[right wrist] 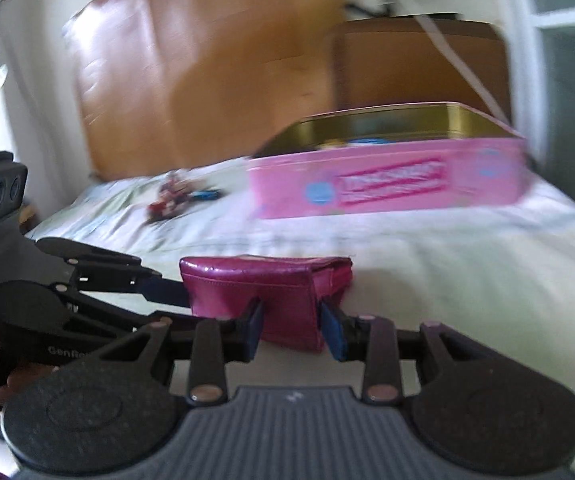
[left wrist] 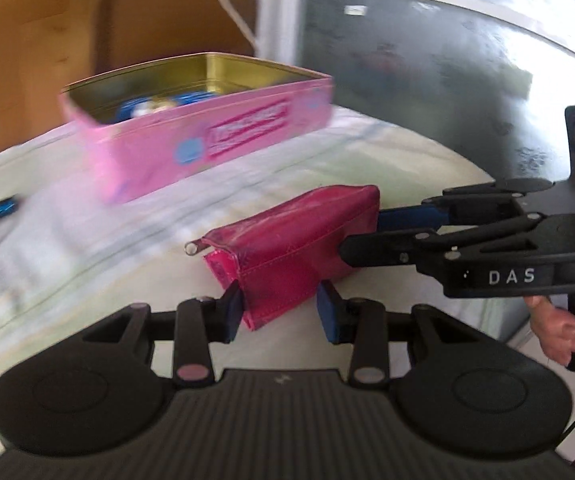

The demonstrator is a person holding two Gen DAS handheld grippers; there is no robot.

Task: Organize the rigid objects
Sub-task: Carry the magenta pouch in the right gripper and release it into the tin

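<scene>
A shiny magenta pouch [left wrist: 287, 240] [right wrist: 267, 280] is held between both grippers over the white bed sheet [left wrist: 87, 248]. In the left wrist view my left gripper [left wrist: 281, 310] is shut on the pouch's near end, its blue pads [left wrist: 233, 312] pressing both sides. My right gripper [left wrist: 363, 232] comes in from the right and clamps the far end. The right wrist view shows the same: right gripper [right wrist: 293, 328] shut on the pouch, left gripper [right wrist: 179, 296] gripping from the left. Behind stands an open pink tin [left wrist: 227, 132] [right wrist: 387, 184] with a gold inside and blue items in it.
Small toys, one blue [right wrist: 207, 195] and one red [right wrist: 167, 200], lie on the sheet left of the tin. A wooden headboard [right wrist: 187, 80] and a brown box [left wrist: 175, 20] stand behind the bed. Grey floor [left wrist: 447, 80] lies to the right. A person's hand [left wrist: 559, 328] holds the right gripper.
</scene>
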